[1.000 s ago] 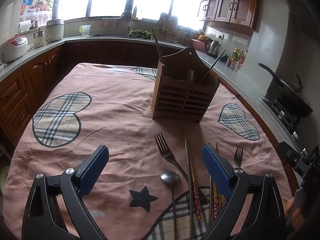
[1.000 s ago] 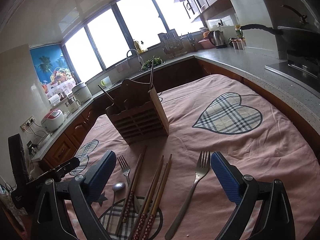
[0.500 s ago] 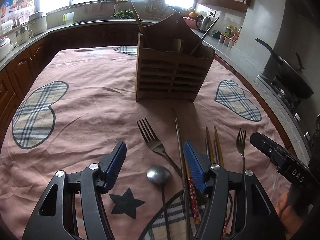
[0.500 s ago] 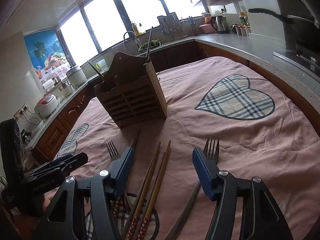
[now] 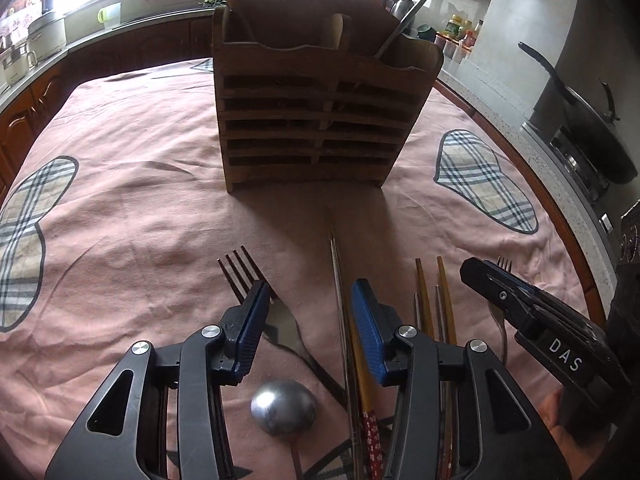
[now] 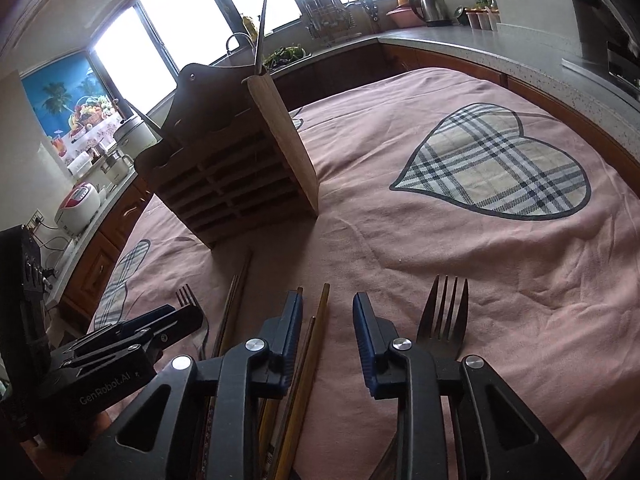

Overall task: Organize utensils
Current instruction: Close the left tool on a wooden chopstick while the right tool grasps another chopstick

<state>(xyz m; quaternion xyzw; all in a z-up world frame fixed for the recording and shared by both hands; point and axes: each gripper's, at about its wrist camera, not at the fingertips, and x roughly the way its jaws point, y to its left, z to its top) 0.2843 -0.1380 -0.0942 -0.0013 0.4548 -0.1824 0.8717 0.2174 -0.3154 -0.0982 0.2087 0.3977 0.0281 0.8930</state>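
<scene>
A wooden utensil holder (image 5: 320,116) (image 6: 236,176) stands upright on the pink tablecloth (image 5: 140,208) with a few utensils in it. My left gripper (image 5: 306,322) is low over the cloth, jaws partly open and empty, straddling a fork (image 5: 248,276) and a metal chopstick (image 5: 338,280); a spoon (image 5: 283,406) lies just beneath it. My right gripper (image 6: 327,334) is partly open and empty, low over wooden chopsticks (image 6: 320,316). A second fork (image 6: 444,312) lies right of its right finger. The right gripper also shows in the left wrist view (image 5: 520,312).
The table is ringed by kitchen counters: a wok on a stove (image 5: 592,136) at right, a kettle (image 6: 430,8) and dish rack (image 6: 328,16) at the back, rice cookers (image 6: 80,202) at left. The left gripper shows in the right wrist view (image 6: 160,324).
Both grippers have come down and forward toward the utensils on the cloth, and both jaw gaps have narrowed a lot. The holder now looms closer.
</scene>
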